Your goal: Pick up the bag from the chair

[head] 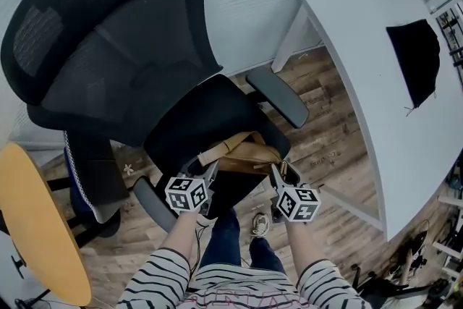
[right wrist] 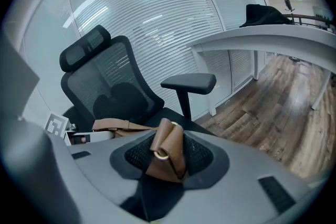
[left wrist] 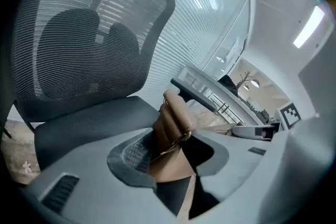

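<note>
A: Looking for the bag (head: 244,153), found where?
B: At the front edge of the chair (head: 130,61) seat (head: 210,116), tan leather, slumped between both tongs; hard to tell whether bearing on it or just clear
A: And the left tongs (left wrist: 170,147), released or clenched?
B: Clenched on a folded strap (left wrist: 176,113) of the bag, right by a small metal ring (left wrist: 182,136). Same for the right tongs (right wrist: 169,153): clamped on a doubled fold of leather, with a ring (right wrist: 161,155) at that end too
A: Likely to handle how?
B: Soft and floppy, judging by the creases; probably light, seemingly not stuffed. Will likely sag in the middle when raised, so better to bring both ends up level and together. Should hold fairly well against the textured pads (left wrist: 135,152), yet might creep out as a thin fold if tugged sideways
A: Best place to grip?
B: Just there, on the doubled leather beside the rings, not on the loose body. Worth steering clear of the armrest (head: 278,96) going up
</note>
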Demonstrator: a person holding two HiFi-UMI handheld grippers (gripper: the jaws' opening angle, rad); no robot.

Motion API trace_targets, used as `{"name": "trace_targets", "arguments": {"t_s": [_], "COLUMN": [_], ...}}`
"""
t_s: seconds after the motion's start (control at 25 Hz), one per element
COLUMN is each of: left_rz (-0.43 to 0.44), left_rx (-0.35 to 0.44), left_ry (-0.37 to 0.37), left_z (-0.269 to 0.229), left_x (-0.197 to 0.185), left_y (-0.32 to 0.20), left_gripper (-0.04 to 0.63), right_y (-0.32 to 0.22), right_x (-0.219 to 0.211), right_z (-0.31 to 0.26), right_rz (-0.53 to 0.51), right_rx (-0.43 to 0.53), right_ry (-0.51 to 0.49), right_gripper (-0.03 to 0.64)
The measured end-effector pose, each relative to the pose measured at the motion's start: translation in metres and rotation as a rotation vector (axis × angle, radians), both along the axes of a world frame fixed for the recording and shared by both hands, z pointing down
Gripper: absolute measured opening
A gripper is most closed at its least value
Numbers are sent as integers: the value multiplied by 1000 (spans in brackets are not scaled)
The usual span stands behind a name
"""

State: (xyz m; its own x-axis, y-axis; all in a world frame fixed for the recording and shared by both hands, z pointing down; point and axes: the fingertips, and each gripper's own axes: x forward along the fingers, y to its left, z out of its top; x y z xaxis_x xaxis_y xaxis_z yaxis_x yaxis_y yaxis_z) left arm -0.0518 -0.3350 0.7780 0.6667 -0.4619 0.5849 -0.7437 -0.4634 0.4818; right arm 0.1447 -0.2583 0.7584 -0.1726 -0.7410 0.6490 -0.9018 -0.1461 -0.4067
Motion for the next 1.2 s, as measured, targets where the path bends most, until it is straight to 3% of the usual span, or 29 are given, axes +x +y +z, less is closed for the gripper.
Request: {"name": "trace_targets", "arguments": {"t_s": [0.52,1.2], "left_rz": [10,-69], "left_rx": [48,223], "left_ry": [-1,27], "left_z": [-48,-178], "left_x": [3,-1], "left_y": [33,75], "left_gripper": [170,170], "right_y": [32,59], "right_x": [6,7], "right_z": [-44,-169], "right_rz": [16,-62], "right_rx": [16,189], "right_ry": [-3,20], "right_gripper": [150,146]}}
